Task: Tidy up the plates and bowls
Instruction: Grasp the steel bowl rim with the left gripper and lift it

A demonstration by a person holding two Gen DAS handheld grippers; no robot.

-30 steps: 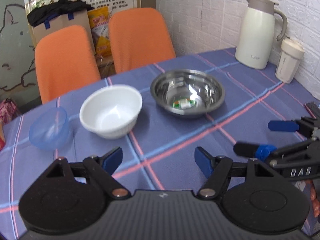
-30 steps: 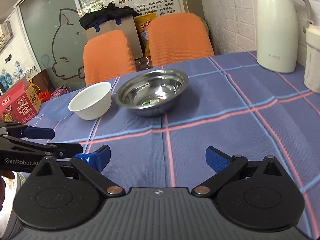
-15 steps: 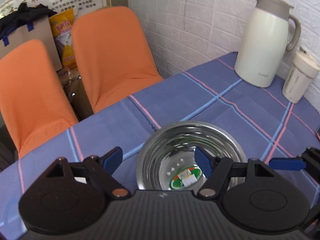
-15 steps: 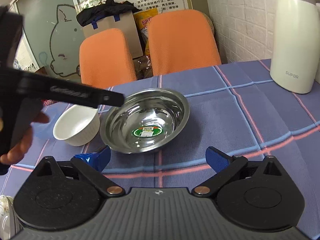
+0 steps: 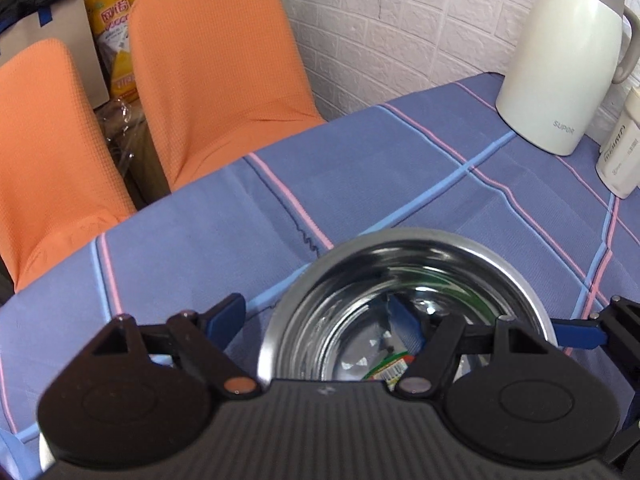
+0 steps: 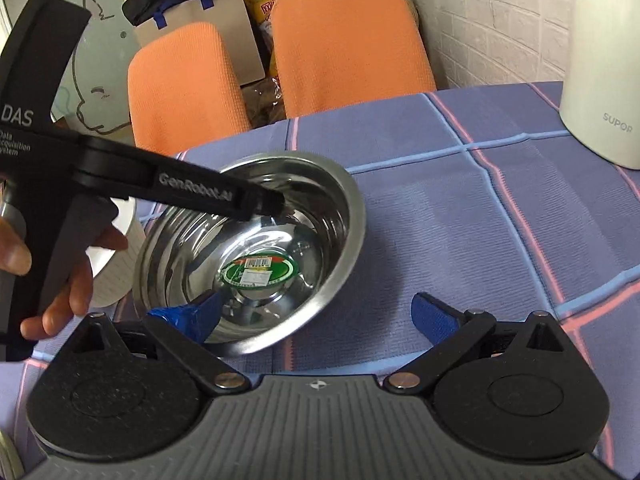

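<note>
Here is the steel bowl [image 6: 256, 252], sitting mouth-up on the blue plaid tablecloth [image 6: 480, 208], and both grippers are right on it. A round bowl, so no long axis to call; its opening faces upward and, in the right wrist view, its mouth shows tipped a little toward the camera, with a green-and-white sticker [image 6: 260, 270] lying flat in the bottom.

The left gripper [image 5: 316, 314] has its jaws spread wide, straddling the bowl's left-hand rim: one blue finger [image 5: 226, 312] outside over the cloth, the other down inside the basin. Nothing is pinched between them. From the right wrist view, its black arm reaches across from the left with the tip dipping inside the far wall of the bowl, and the person's left hand [image 6: 60, 276] wraps the handle.

The right gripper [image 6: 316, 312] is also wide apart, straddling the near rim: its left blue finger [image 6: 188, 314] is inside the bowl, the right one out over the cloth.

A white bowl [image 6: 116, 256] stands just beside the steel one, mostly hidden behind the hand. The cream thermos jug [image 5: 568, 56] stands well apart near the brick wall, a small white tumbler [image 5: 622, 148] next to it. Two orange chairs [image 5: 216, 60] sit past the table's far edge.
</note>
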